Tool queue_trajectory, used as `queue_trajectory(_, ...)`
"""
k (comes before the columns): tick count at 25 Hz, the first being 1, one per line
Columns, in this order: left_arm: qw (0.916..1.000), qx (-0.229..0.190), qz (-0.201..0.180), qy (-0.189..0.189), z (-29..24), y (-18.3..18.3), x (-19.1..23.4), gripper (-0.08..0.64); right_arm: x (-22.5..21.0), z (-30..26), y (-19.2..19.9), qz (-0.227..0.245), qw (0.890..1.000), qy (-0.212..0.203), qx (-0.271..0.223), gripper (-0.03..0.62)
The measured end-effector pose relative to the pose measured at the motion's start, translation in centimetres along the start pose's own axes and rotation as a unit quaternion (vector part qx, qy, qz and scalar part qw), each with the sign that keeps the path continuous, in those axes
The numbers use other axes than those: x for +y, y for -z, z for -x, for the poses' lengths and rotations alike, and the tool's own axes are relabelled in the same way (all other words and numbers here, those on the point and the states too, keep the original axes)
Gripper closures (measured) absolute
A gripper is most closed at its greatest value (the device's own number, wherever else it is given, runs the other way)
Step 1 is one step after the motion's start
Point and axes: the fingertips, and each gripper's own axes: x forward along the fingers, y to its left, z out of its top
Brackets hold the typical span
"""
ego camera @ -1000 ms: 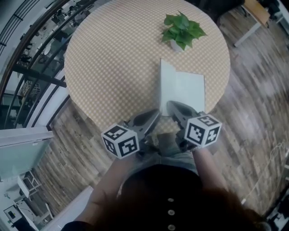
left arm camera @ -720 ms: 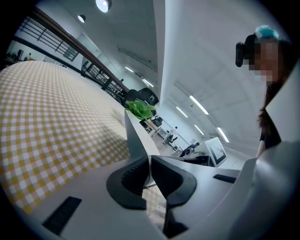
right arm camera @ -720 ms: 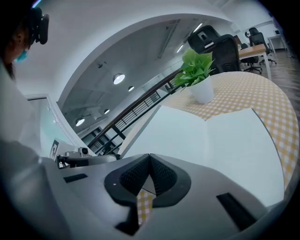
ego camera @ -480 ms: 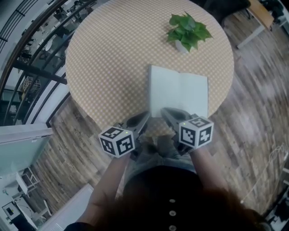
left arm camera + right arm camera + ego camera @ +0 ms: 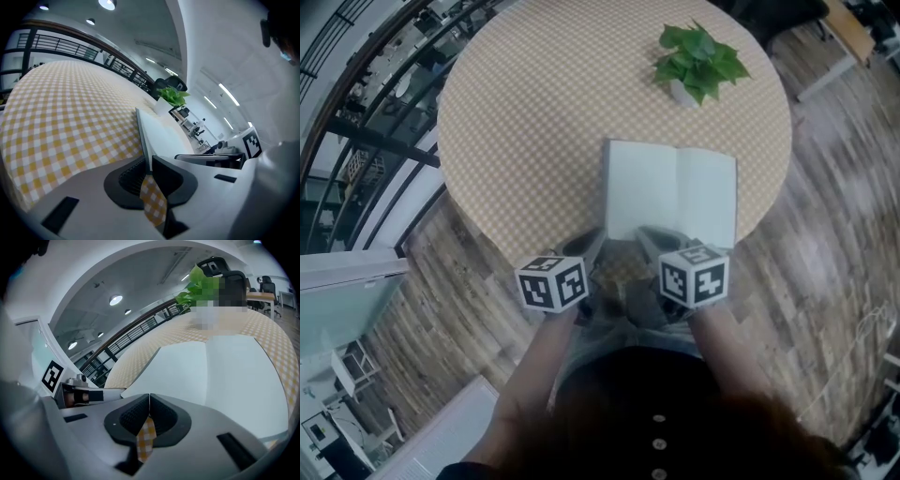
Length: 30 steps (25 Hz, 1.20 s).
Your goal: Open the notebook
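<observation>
Now the notebook point(image 5: 671, 192) lies spread flat, just right of the middle of the head view. Both pale pages face up, and the fold runs up the frame. A second ago its left cover stood nearly on edge. Half a second ago it was almost down, and it now rests level on the checked cloth. By my reading the opening itself is done, and only the letting go is left.

The left gripper point(image 5: 592, 242) sits at the notebook's lower left corner. In its own view the thin edge of the cover point(image 5: 145, 136) runs straight down into the narrow slot between the jaws. Those jaws have just been opening. They stand a little apart, with cloth showing through the gap, and seem to be easing off the cover, not pinching it.

The right gripper point(image 5: 649, 234) is at the notebook's lower edge, close to the left one. Its jaws are pressed together with nothing in them, and the open pages point(image 5: 220, 376) spread out beyond them. Both grippers sit lower in the head view than before.

The round table point(image 5: 534, 112) fills the upper middle of the frame. A small potted plant point(image 5: 701, 58) stands at its upper right, well clear of the notebook.
</observation>
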Motion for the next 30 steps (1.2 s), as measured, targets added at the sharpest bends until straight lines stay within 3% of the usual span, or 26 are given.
queue_trajectory(10, 0.9986, 0.009, 0.000, -0.053, -0.2, 0.5, 1.4, 0.517, -0.5, -0.5, 0.9, -0.011, 1.000, 0.009, 0.017, 0.578)
queue_trajectory(15, 0.9978, -0.010, -0.005, -0.066, 0.7, -0.1, 1.4, 0.514, 0.2, 0.3, 0.3, -0.011, 1.000, -0.006, -0.001, 0.578)
queue_trajectory(21, 0.9985, -0.044, -0.034, -0.005, 1.4, -2.4, -2.4, 0.515, -0.2, 3.5, -3.2, -0.012, 0.997, -0.012, -0.077, 0.580)
queue_trajectory(30, 0.9892, -0.077, -0.086, 0.091, 1.9, -4.4, -9.3, 0.523, -0.5, 7.9, -4.8, -0.032, 0.988, -0.023, -0.151, 0.580)
